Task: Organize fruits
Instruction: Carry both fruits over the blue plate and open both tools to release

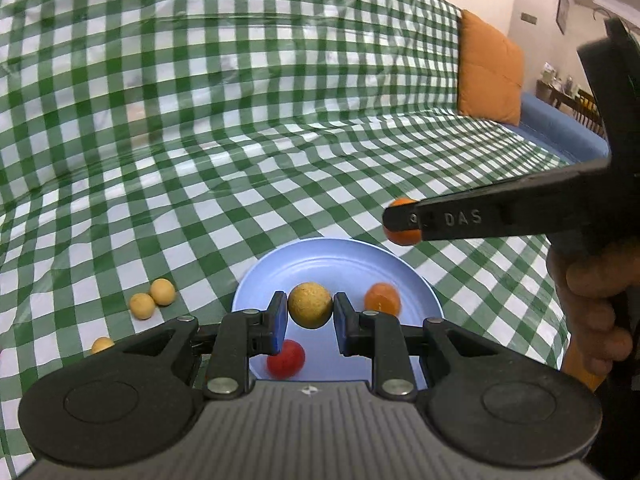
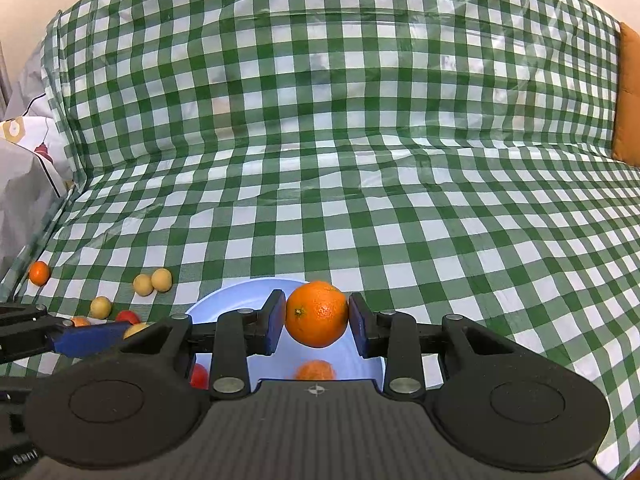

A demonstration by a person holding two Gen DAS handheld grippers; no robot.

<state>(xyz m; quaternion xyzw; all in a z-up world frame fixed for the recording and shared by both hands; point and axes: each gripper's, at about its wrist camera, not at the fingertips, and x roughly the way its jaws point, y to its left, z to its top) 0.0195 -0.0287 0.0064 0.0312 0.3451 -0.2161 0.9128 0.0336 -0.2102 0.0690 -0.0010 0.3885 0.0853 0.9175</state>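
Note:
My left gripper (image 1: 310, 306) is shut on a tan-yellow round fruit (image 1: 310, 305) held just above a light blue plate (image 1: 340, 264). An orange (image 1: 382, 299) and a red fruit (image 1: 286, 359) lie on that plate. My right gripper (image 2: 317, 314) is shut on a larger orange (image 2: 317, 314), hanging over the far side of the plate (image 2: 232, 300). In the left wrist view the right gripper's black finger (image 1: 460, 220) comes in from the right with that orange (image 1: 402, 236) at its tip. A blue finger (image 2: 92, 335) of the left gripper shows at the left of the right wrist view.
Loose on the green checked cloth left of the plate lie three yellow fruits (image 2: 143, 284) (image 2: 162, 279) (image 2: 100, 306), a red one (image 2: 127, 316) and a small orange (image 2: 39, 273). An orange cushion (image 1: 488, 76) and a blue sofa arm (image 1: 560, 128) stand at the right. A person's hand (image 1: 592, 304) grips the right gripper's handle.

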